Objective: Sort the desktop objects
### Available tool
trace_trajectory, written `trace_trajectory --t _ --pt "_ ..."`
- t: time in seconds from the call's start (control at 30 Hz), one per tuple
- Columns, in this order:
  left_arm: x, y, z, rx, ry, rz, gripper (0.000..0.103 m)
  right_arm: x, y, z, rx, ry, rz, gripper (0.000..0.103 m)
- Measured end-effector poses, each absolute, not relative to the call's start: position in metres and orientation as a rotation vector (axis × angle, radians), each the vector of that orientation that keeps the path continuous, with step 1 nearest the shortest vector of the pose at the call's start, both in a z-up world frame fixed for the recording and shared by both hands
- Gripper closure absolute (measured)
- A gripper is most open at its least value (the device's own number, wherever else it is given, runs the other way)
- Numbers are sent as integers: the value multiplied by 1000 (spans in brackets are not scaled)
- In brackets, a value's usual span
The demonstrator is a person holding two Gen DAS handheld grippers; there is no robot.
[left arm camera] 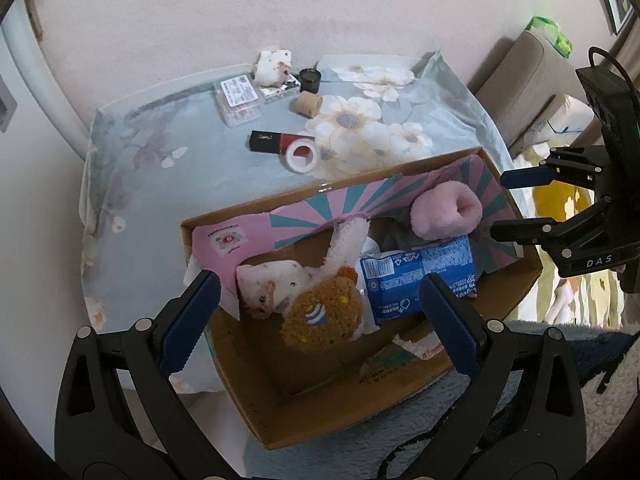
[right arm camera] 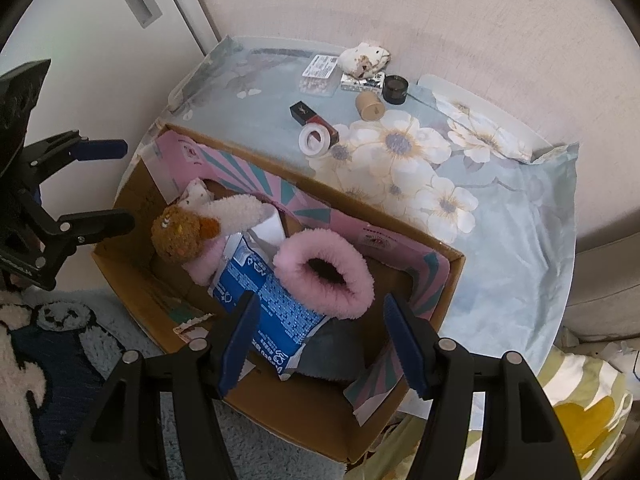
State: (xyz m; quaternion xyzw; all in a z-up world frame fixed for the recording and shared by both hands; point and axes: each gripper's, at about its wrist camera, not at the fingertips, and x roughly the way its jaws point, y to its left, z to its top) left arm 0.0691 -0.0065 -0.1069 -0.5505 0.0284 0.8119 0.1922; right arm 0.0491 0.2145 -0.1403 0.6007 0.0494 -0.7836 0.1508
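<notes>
From the left wrist view, my left tongs (left arm camera: 320, 320) hang spread wide above the near end of the cardboard box (left arm camera: 256, 400), gripping nothing. Below them lies the brown plush toy (left arm camera: 320, 316) beside a blue packet (left arm camera: 416, 280), whose small print I cannot read clearly. A pink fuzzy cuff (left arm camera: 446, 216) sits at the box's far end. The right tongs (left arm camera: 516, 204) reach in from the right edge, spread, with "DAS" legible on their frame. Beyond the box, on the floral bench (left arm camera: 160, 184), rest a black-capped lipstick (left arm camera: 276, 141) with a gold YSL-style logo, a white tape roll (left arm camera: 303, 156) touching it, a tan cylinder (left arm camera: 307, 103), a black jar (left arm camera: 310, 80) and a labelled clear case (left arm camera: 239, 101).

From the right wrist view, my right tongs (right arm camera: 320, 344) hover spread over the cuff (right arm camera: 326, 272) and packet (right arm camera: 276, 308) inside the box (right arm camera: 280, 412), holding nothing. The left tongs (right arm camera: 116, 184) stand spread at the left edge. The lipstick (right arm camera: 310, 114), tape (right arm camera: 316, 140) and cylinder (right arm camera: 370, 105) stay on the bench (right arm camera: 520, 216).
</notes>
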Motion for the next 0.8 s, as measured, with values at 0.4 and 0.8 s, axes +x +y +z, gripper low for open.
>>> trace_trajectory --t 0.4,0.8 --pt "58 -22 -96 -1502 -6 2317 4 43 223 -125 1699 37 -2266 43" --pt "23 -50 -81 -1449 -14 2376 4 17 236 -112 1687 -17 -2351 43"
